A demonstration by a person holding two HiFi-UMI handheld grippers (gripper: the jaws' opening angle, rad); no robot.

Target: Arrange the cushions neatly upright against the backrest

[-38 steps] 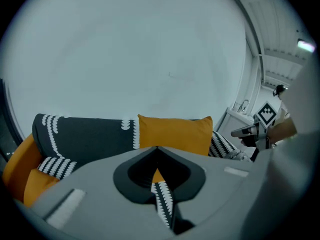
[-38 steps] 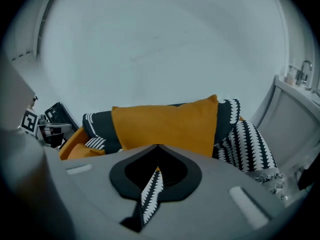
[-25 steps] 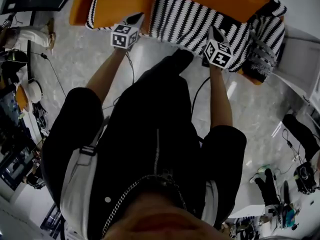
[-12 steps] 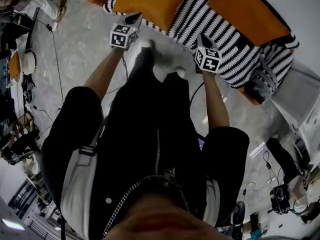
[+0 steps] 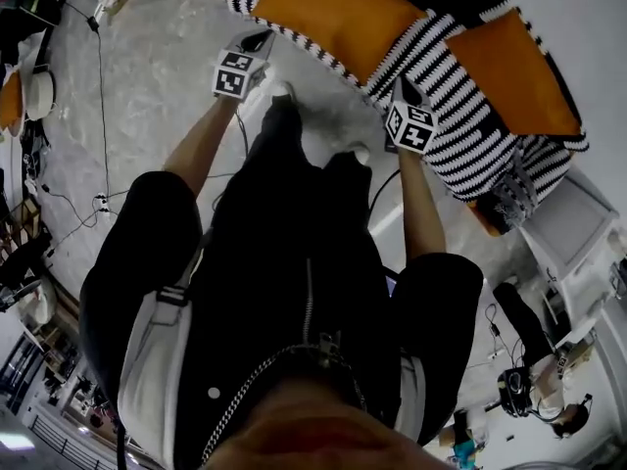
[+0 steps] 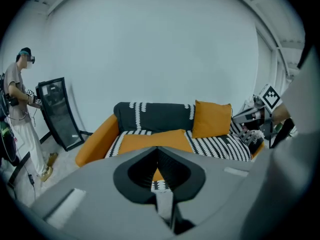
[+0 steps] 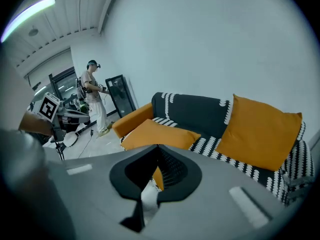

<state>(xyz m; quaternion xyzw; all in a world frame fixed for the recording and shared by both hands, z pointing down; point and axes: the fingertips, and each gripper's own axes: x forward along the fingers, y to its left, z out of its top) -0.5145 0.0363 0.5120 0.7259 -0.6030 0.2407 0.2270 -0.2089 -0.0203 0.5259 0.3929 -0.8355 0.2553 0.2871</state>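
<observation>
The left claw (image 5: pixel 257 40) and the right claw (image 5: pixel 404 85) are both shut tight and hold nothing. They point at the sofa (image 5: pixel 460 150). The flat cushion (image 5: pixel 333 13) lies on the seat at twelve o'clock. The standing cushion (image 5: pixel 514 71) leans on the backrest at two o'clock.

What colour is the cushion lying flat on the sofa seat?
The cushion is orange; the left gripper view shows it best.

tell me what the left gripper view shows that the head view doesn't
Only the left gripper view: a standing bystander's upper body and the front of the sofa's dark backrest. Only the head view: the wearer's black jacket, white shoes and a floor cable. Both: the striped sofa seat, a flat orange cushion and an upright orange cushion.
</observation>
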